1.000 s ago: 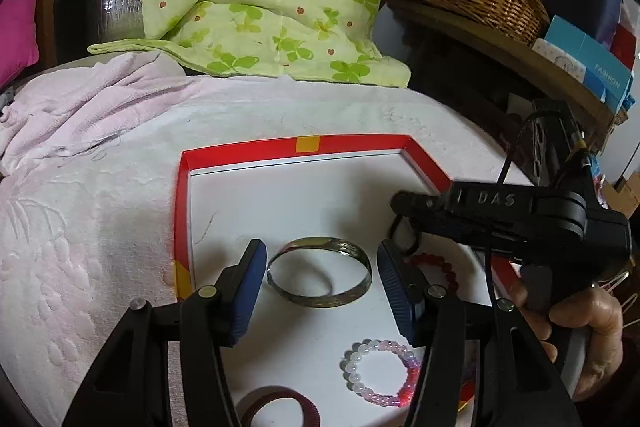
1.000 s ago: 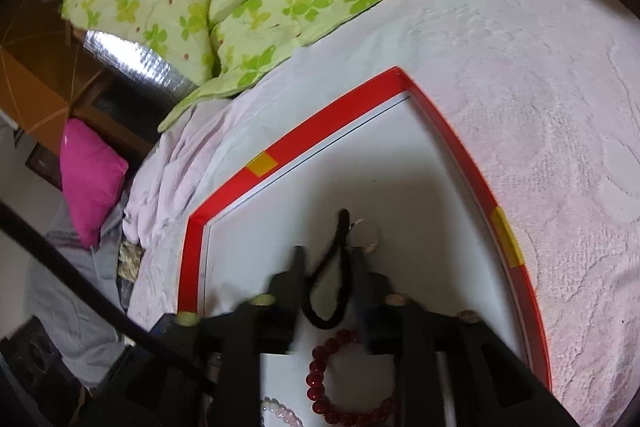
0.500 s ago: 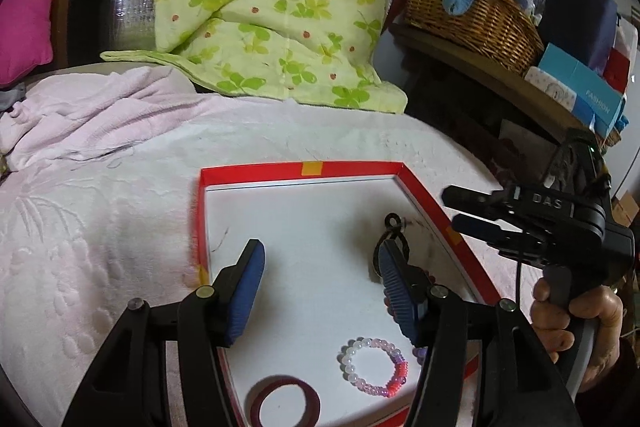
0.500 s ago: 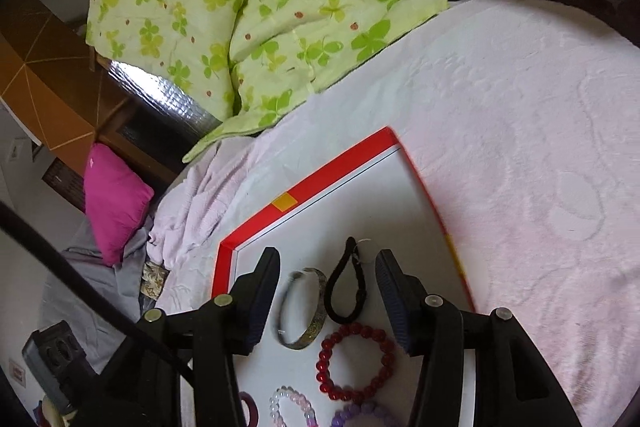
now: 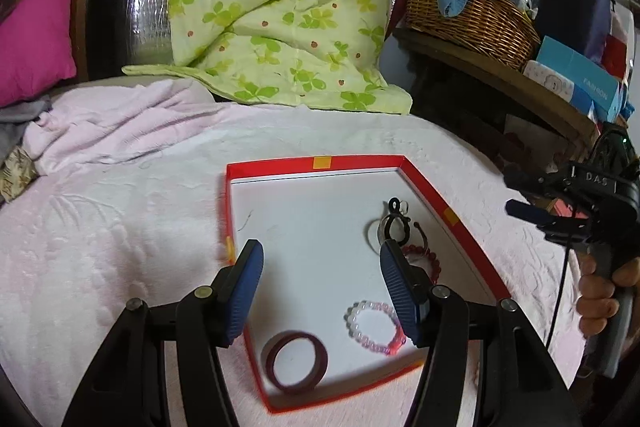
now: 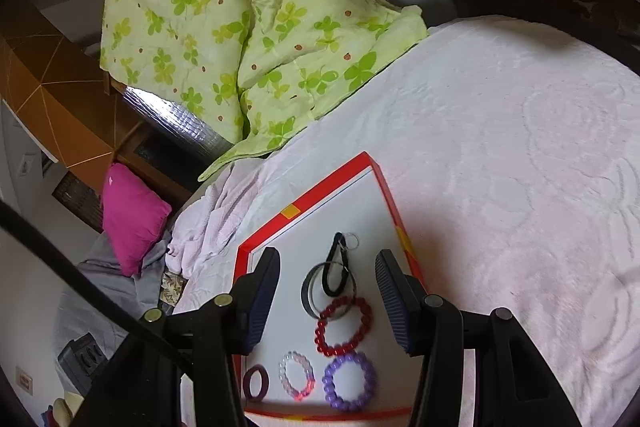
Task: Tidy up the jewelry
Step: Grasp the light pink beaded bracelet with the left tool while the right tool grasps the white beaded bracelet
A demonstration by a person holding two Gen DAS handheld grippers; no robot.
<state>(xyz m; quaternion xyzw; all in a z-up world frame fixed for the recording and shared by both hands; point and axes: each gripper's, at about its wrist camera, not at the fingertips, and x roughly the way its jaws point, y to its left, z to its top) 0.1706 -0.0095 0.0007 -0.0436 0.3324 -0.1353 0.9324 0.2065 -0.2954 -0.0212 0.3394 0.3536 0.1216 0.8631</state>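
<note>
Left wrist view: the left gripper [image 5: 320, 291] hangs above the near half of a red-rimmed tray [image 5: 276, 163], jaws released, nothing between the blue pads [image 5: 246, 291].
Right wrist view: the right gripper [image 6: 326, 303] hangs over the same tray [image 6: 328, 183], jaws released and empty; they have just been opening, though the spread has since levelled.
Right gripper from the left camera: it shows at the right edge [image 5: 532, 203], off the tray's right rim, gripped by a hand [image 5: 600, 287].
Tray: it lies on a pale pink blanket [image 5: 100, 247], white floor, red rim with yellow patches.
Metal bangle: [image 6: 310, 291] near the tray's right rim, towards the far half.
Black cord loop: [image 6: 334, 277] lies across the bangle, a small wire ring [image 6: 351, 239] at its far end.
Red bead bracelet: [image 6: 342, 325] just nearer than the bangle, overlapping its edge.
Purple bead bracelet: [image 6: 350, 381] by the near rim, right side.
Pink-and-white bead bracelet: [image 5: 374, 327] by the near rim, left of the purple one.
Dark red bangle: [image 5: 296, 361] in the near left corner.
Surroundings: a green clover quilt [image 5: 276, 7] beyond the blanket, a magenta pillow [image 5: 32, 39] to the left, a wicker basket [image 5: 468, 15] on a shelf to the right.
</note>
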